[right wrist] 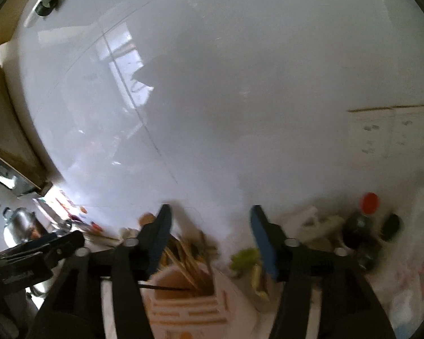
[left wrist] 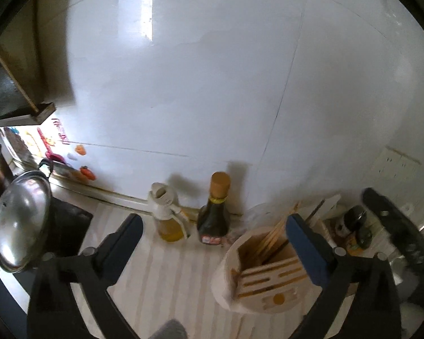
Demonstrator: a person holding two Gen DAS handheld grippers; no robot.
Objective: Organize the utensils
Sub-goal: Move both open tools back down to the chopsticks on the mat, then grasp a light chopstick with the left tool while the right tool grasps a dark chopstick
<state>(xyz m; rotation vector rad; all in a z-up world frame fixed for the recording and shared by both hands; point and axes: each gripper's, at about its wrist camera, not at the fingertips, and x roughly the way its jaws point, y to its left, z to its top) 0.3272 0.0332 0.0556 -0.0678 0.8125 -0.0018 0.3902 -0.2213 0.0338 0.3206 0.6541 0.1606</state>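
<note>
Left wrist view: left gripper [left wrist: 213,230] spread wide, black angular arms tipped with blue pads, nothing between them but striped pale countertop [left wrist: 166,265] and two bottles at the wall. Wooden utensil holder [left wrist: 261,278] just under the right-hand finger, pale and rounded, slotted across its front with one orange dot, open square well at the back. Bundle of thin bamboo chopsticks [left wrist: 271,240] leaning in that well, count not readable; one dark slim stick among them. Oil bottle [left wrist: 168,216] of clear plastic, yellow liquid, white cap and handle. Dark sauce bottle [left wrist: 214,212] just beside it, tan cap, red label. Glossy white tiled wall [left wrist: 200,84] behind. One domed steel pot lid [left wrist: 21,223] far left, shiny. Two small dark jars at right, blurred

Right wrist view, heavily blurred: right gripper [right wrist: 210,240] parted, holding nothing, pads clear of the chopsticks [right wrist: 189,262] that fan up between the fingers, nearer the left-hand one. Utensil holder [right wrist: 189,302] directly below and between the fingers. One red-capped dark bottle [right wrist: 363,223] off right. Other gripper's black body low at left edge
</note>
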